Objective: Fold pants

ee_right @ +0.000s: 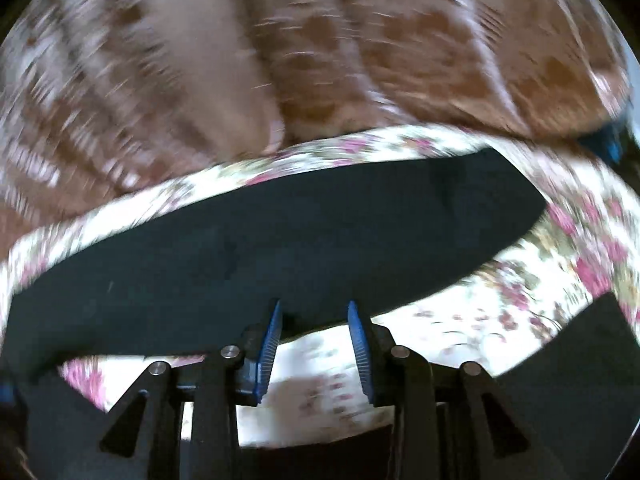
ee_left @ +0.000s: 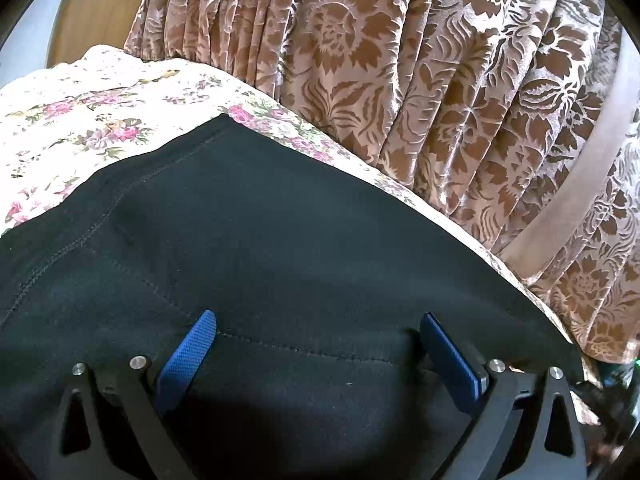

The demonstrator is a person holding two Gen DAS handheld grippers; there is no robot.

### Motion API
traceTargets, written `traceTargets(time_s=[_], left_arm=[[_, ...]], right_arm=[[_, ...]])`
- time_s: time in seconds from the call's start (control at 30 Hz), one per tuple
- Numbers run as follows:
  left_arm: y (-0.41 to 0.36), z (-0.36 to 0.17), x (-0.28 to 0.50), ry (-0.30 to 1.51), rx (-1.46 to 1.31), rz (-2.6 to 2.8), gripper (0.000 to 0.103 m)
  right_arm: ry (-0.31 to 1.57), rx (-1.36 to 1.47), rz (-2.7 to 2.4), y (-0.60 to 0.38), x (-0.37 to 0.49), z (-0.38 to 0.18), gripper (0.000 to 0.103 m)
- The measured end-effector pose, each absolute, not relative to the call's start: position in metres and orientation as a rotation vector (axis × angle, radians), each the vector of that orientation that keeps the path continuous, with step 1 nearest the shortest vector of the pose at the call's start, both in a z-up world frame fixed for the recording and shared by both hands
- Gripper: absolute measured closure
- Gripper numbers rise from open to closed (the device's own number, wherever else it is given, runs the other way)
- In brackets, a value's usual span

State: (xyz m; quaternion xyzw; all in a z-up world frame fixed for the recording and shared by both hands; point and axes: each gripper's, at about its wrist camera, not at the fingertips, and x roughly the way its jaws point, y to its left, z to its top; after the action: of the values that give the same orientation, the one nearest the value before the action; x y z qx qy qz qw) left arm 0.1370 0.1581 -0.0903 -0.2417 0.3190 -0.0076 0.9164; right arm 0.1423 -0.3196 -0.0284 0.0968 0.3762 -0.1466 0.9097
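The black pants (ee_left: 280,240) lie flat on a floral sheet (ee_left: 80,112), stitched seams showing on the left part. My left gripper (ee_left: 316,320) hovers low over them, blue pads (ee_left: 192,356) spread wide apart and nothing between. The right wrist view is blurred. There a long black strip of the pants (ee_right: 280,232) runs across the sheet (ee_right: 520,280). My right gripper (ee_right: 314,306) stands at the strip's near edge, jaws parted with a visible gap and no cloth pinched. More black cloth (ee_right: 580,360) shows at the lower right and lower left.
A brown and pink patterned curtain (ee_left: 400,80) hangs right behind the far edge of the sheet, seen also as a blurred curtain (ee_right: 280,40). A wooden panel (ee_left: 92,8) stands at the upper left. A blue object (ee_right: 610,142) sits at the right edge.
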Motion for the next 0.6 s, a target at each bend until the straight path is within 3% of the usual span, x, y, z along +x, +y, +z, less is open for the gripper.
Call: traceTargets(time_s=[0.13, 0.37, 0.6], left_arm=[[0.155, -0.090, 0.138, 0.670, -0.483, 0.002, 0.001], [0.147, -0.075, 0.152, 0.773, -0.408, 0.013, 0.002], [0.190, -0.028, 0.190, 0.663, -0.273, 0.104, 0.002]], right_arm=[[0.814, 0.062, -0.295, -0.295, 0.150, -0.041, 0.067], [0.901, 0.117, -0.270, -0.309, 0.165, -0.064, 0.062], [0.902, 0.122, -0.275, -0.304, 0.159, -0.069, 0.059]])
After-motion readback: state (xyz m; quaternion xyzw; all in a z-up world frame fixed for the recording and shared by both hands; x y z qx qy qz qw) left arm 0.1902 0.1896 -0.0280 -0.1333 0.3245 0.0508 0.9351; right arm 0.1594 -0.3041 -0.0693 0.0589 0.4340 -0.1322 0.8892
